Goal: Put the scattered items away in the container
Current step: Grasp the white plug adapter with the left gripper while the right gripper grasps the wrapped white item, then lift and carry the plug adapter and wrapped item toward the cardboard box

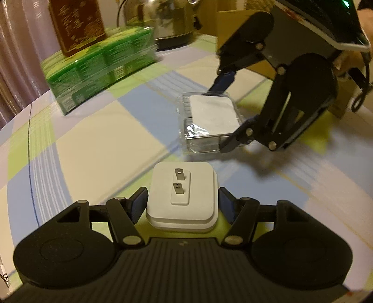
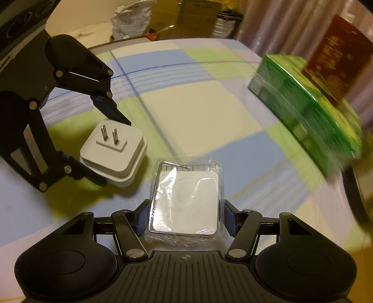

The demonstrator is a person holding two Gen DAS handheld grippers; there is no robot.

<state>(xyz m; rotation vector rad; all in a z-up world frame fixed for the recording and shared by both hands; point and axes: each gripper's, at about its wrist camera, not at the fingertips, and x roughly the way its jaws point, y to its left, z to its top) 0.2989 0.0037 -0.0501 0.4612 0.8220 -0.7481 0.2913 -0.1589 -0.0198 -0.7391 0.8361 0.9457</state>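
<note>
Two items are being gripped at once on the checked cloth (image 1: 98, 149). The left gripper (image 1: 183, 202) is closed around the white plug (image 1: 183, 198), its blue pads touching the plug's two sides, prongs pointing up. The right gripper (image 2: 186, 215) is closed around the wrapped box (image 2: 186, 198), a clear-film packet with a white face; its pads are pressed into the film on both sides. Whether either item is lifted clear of the cloth cannot be told with certainty, though the blur suggests motion.

The plug lies near the left camera, just beside the wrapped box, which sits slightly farther and to the right in that view. A cardboard box (image 1: 235, 17) is seen at the far right behind the right gripper and is probably the container, though its opening is hidden.

For the step to be done well, both grips should be kept firm but level. The film on the wrapped box is slippery and loose, so the pads are best seated on the hard body beneath, not on the crinkled margin. The plug is held low on its stepped base; it should be kept upright so that it does not pivot out. The two grippers stand close together, so one should be raised and carried first, to avoid a clash of linkages. The green pack (image 1: 100, 67) and the kettle (image 1: 167, 21) at the far left should be left undisturbed.
</note>
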